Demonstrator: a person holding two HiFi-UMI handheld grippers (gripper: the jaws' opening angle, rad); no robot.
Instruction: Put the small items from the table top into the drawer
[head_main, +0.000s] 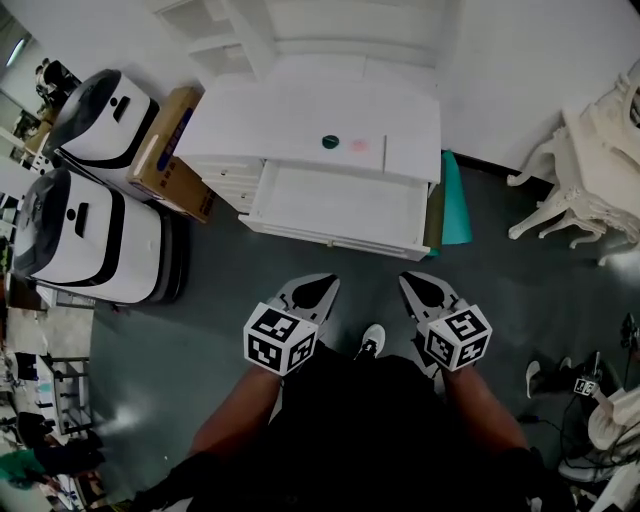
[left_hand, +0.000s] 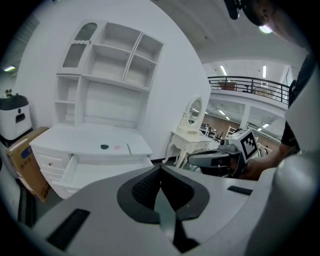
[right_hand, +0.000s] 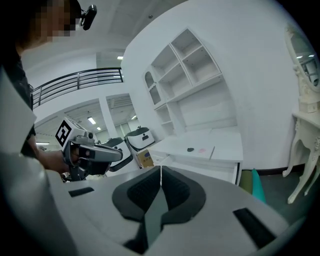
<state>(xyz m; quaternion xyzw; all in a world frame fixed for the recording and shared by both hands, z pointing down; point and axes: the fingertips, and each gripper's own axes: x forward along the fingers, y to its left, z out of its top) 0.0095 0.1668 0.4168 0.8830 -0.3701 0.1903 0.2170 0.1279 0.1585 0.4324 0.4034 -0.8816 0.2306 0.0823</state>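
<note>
A small dark green round item (head_main: 330, 142) (left_hand: 104, 146) (right_hand: 190, 149) and a small pink item (head_main: 359, 146) (left_hand: 117, 147) (right_hand: 202, 149) lie on the white desk top (head_main: 290, 120). Below them the desk's wide drawer (head_main: 340, 205) (left_hand: 107, 170) stands pulled out, nothing visible in it. My left gripper (head_main: 325, 286) (left_hand: 161, 167) and right gripper (head_main: 408, 281) (right_hand: 160, 167) are both shut on nothing, held low near my body, well short of the desk. Each shows in the other's view.
White shelves (left_hand: 107, 65) rise behind the desk. Two white-and-black machines (head_main: 95, 235) and a cardboard box (head_main: 170, 150) stand to the left. A teal object (head_main: 456, 200) leans at the desk's right side; an ornate white table (head_main: 590, 190) is further right. Grey floor lies between me and the desk.
</note>
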